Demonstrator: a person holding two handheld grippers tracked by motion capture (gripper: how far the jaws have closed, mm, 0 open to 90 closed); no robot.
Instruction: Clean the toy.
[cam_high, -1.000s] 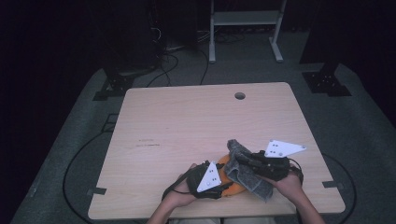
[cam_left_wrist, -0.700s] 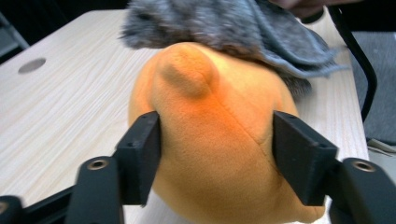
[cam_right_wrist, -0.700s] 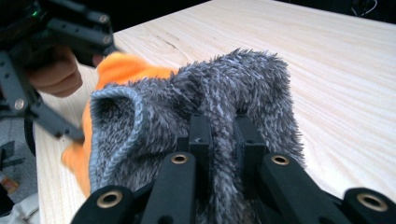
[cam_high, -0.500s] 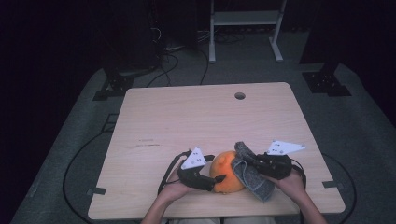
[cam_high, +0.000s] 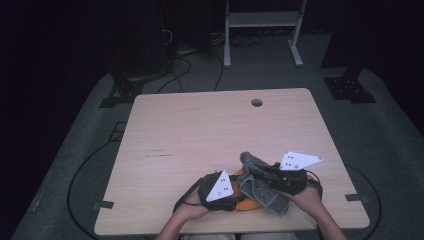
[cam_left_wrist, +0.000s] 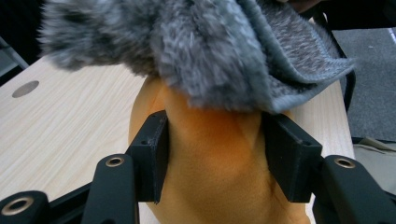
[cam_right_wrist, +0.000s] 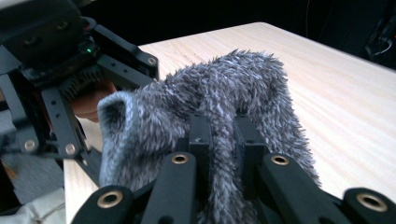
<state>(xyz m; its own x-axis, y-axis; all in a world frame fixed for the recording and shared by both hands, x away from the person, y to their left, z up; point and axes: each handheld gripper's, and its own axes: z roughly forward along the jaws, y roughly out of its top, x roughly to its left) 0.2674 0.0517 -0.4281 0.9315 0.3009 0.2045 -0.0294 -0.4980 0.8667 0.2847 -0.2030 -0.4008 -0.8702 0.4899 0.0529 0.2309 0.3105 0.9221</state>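
Observation:
An orange plush thing (cam_high: 248, 204) lies near the table's front edge, partly under a grey fuzzy cloth (cam_high: 260, 187). My left gripper (cam_high: 235, 199) comes in from the left. In the left gripper view the left gripper (cam_left_wrist: 215, 140) has just been closing, and its pads now press both sides of the orange plush thing (cam_left_wrist: 210, 186), with the grey cloth (cam_left_wrist: 201, 51) draped over its top. My right gripper (cam_high: 257, 175) reaches in from the right. In the right gripper view that gripper (cam_right_wrist: 223, 133) is shut on a fold of the grey cloth (cam_right_wrist: 233, 79).
The wooden table (cam_high: 200, 130) has a round cable hole (cam_high: 257, 102) near its far edge. Behind it on the dark floor stand a white frame (cam_high: 260, 20) and black stand bases (cam_high: 125, 90), with cables. The person's hands sit at the front edge.
The left gripper drew back to the left and opened, baring the orange plush thing, then came back right and closed on it. The right gripper kept its hold on the grey cloth.

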